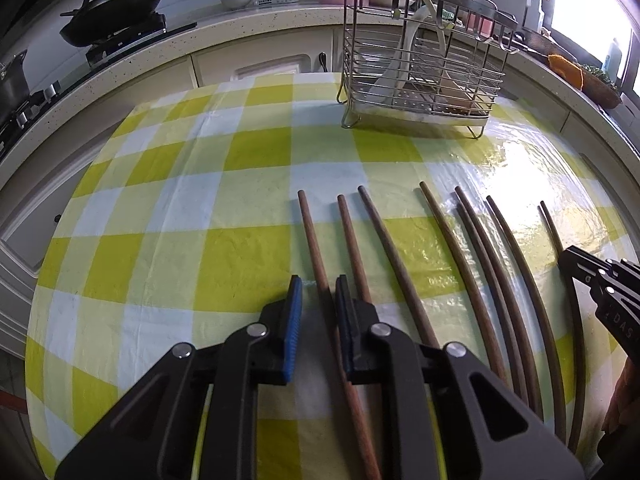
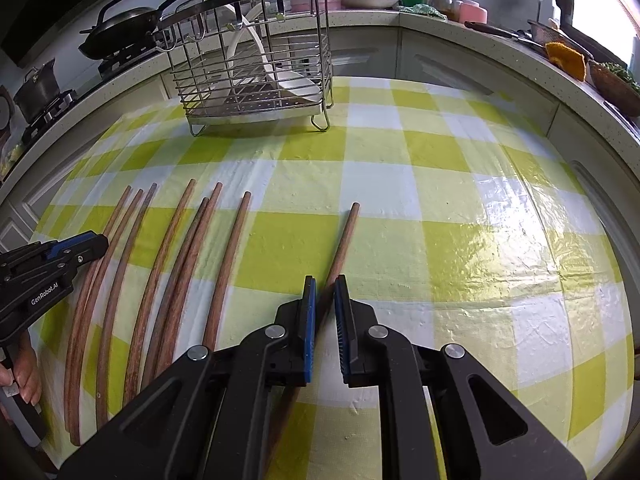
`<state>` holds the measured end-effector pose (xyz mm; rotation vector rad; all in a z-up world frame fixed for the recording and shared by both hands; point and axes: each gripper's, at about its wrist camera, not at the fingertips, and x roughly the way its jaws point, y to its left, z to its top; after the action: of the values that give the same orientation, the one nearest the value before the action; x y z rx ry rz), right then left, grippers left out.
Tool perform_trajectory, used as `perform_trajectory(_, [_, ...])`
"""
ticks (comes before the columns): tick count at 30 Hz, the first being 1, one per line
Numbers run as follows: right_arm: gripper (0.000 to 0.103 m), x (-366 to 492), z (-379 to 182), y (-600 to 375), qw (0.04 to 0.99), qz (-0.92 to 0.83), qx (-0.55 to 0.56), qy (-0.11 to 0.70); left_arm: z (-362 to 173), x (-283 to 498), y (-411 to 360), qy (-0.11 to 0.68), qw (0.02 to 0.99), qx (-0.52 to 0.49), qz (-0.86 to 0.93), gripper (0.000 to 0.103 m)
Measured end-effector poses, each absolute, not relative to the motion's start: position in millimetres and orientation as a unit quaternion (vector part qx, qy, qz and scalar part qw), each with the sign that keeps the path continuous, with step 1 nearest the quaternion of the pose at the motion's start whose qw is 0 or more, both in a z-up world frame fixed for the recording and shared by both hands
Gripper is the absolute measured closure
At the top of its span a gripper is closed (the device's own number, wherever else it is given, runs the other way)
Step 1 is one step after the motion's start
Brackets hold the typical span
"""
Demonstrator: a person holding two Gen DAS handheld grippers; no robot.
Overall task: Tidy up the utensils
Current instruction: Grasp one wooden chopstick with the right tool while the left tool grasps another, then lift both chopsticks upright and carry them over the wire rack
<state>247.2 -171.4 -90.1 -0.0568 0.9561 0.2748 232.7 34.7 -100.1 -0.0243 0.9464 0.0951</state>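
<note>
Right gripper (image 2: 324,296) jaws nearly together, straddling lone chopstick (image 2: 340,248) flat on checked cloth (image 2: 440,240); clamped or not, cannot tell. Left gripper (image 1: 318,300) apart over leftmost chopstick (image 1: 310,236). Judgement: centre stick between pads, squeeze before lifting. Wire rack (image 2: 256,68) far, spoons inside.

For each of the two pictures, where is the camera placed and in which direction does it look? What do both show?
Left wrist view: sits on the left gripper, looks forward across the checked table along the leftmost chopstick lying between its open jaws; the right gripper shows at the right edge.
Right wrist view: sits on the right gripper, looks along the separate chopstick between its nearly closed jaws; the left gripper and fingers show at the left.
Shared: the table, the chopsticks, the wire rack holding white utensils, the stove pan.
</note>
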Motion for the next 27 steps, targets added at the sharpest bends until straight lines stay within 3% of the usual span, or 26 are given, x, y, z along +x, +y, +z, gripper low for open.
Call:
perform_trajectory(11, [0.091,245,-89,-170,0.878,0.128,-0.032,0.459,-99,240,28,0.466,0.885,0.015,0.021,0.096])
perform_trajectory(15, [0.096,245,-89,-177,0.88,0.143,-0.002,0.453,-98,236,38,0.463,0.886,-0.027,0.009,0.097])
perform_trajectory(27, [0.096,236,-42,-180,0.906,0.159,0.018,0.393,-47,213,56,0.394,0.918,-0.053,0.011,0.097])
